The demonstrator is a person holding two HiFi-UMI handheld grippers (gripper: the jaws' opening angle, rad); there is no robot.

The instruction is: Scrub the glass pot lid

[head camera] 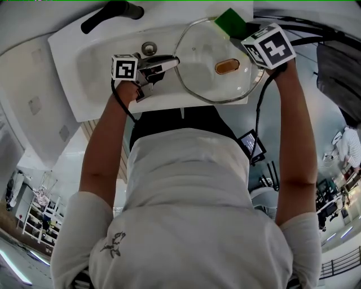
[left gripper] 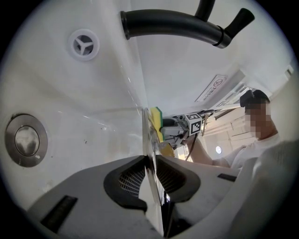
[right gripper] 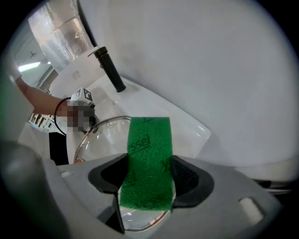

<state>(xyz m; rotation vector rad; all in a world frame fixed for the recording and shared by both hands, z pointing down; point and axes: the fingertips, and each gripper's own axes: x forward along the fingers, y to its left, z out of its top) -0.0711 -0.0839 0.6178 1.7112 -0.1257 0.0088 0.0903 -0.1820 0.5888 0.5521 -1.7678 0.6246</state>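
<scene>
- Left gripper (head camera: pixel 172 61) (left gripper: pixel 152 176): jaws are clamping thinly on the rim of the glass pot lid (head camera: pixel 206 79) (left gripper: pixel 150 140), at the lid's 9 o'clock.
- Right gripper (head camera: pixel 238 29) (right gripper: pixel 147 183): pads are pinching a green sponge (head camera: pixel 230 22) (right gripper: pixel 148 154), which is sitting at the lid's 1 o'clock rim.
- Glass pot lid: is hanging over the right part of the white sink (head camera: pixel 90 73), with its amber knob (head camera: pixel 227 66) facing the head view.
- Black faucet (head camera: pixel 110 14) (left gripper: pixel 173 23): is standing at the sink's 12 o'clock.
- Drain (head camera: pixel 149 48) (left gripper: pixel 26 140): is lying at the lid's 10 o'clock.
</scene>
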